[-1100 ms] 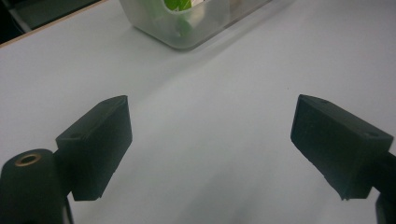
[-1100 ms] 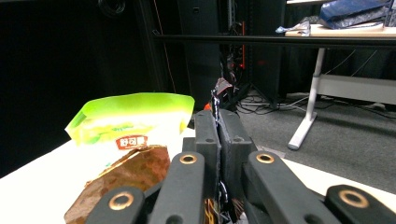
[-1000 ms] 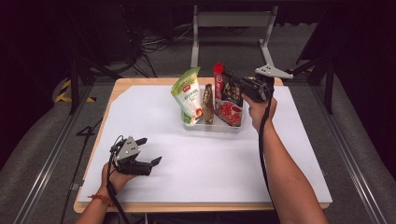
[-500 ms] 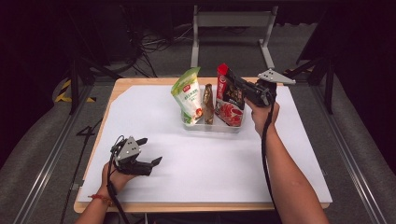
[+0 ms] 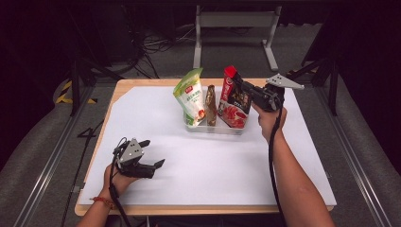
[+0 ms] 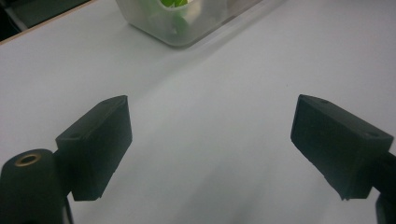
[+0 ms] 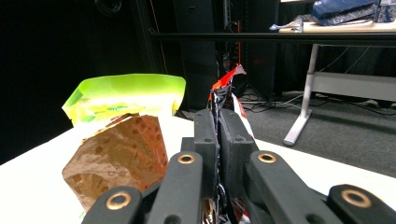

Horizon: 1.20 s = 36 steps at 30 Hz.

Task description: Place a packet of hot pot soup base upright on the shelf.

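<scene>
A clear plastic bin [image 5: 215,127] stands at the far middle of the white table. In it stand a green snack bag [image 5: 190,96], a brown pouch [image 5: 211,106] and a red snack bag [image 5: 233,101]. My right gripper [image 5: 241,88] is shut on the upper edge of the red snack bag [image 7: 223,88], whose thin foil shows between the pressed jaws. The green bag [image 7: 123,95] and brown pouch [image 7: 119,158] lie to its left. My left gripper [image 5: 152,153] rests near the front left of the table, open, jaws wide apart with nothing between them [image 6: 210,149].
The white sheet [image 5: 213,161] covers the wooden table, with bare surface in front of the bin [image 6: 182,23]. A metal stand [image 5: 236,28] and cables lie on the floor behind the table. Black rails run along both sides.
The right gripper has drawn the red bag's top slightly right and tilted it. The left gripper has stayed still.
</scene>
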Each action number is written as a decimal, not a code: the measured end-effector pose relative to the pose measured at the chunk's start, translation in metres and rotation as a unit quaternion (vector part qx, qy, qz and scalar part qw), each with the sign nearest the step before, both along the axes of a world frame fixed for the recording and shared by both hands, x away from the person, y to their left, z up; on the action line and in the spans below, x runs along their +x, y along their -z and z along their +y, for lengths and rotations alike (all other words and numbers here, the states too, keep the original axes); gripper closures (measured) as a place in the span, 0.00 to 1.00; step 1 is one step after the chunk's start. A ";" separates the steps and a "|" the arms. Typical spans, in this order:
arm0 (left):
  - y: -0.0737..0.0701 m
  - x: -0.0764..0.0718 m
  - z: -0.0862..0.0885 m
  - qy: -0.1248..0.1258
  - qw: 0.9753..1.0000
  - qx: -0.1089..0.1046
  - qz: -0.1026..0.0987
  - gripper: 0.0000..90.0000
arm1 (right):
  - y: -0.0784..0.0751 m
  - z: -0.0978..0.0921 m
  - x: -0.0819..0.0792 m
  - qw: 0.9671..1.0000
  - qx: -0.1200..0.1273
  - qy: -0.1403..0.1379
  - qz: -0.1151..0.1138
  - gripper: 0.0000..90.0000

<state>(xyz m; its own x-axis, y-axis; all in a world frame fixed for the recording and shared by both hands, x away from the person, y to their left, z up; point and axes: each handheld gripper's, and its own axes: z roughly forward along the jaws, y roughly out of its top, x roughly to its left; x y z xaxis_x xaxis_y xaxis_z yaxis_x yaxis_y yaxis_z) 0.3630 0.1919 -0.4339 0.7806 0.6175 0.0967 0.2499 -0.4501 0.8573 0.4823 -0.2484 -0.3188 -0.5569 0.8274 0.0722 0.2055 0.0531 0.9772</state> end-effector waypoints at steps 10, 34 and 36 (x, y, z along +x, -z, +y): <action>0.001 0.000 0.000 0.002 1.000 0.002 0.002 0.15 | -0.001 -0.002 -0.001 1.000 -0.008 0.006 0.009 0.93; 0.000 0.000 -0.001 0.001 1.000 0.007 0.001 0.15 | -0.008 -0.009 -0.012 0.999 -0.035 0.019 0.005 0.81; 0.000 0.000 -0.001 0.001 1.000 0.008 0.000 0.15 | -0.008 -0.010 -0.015 0.999 -0.037 0.021 0.004 0.80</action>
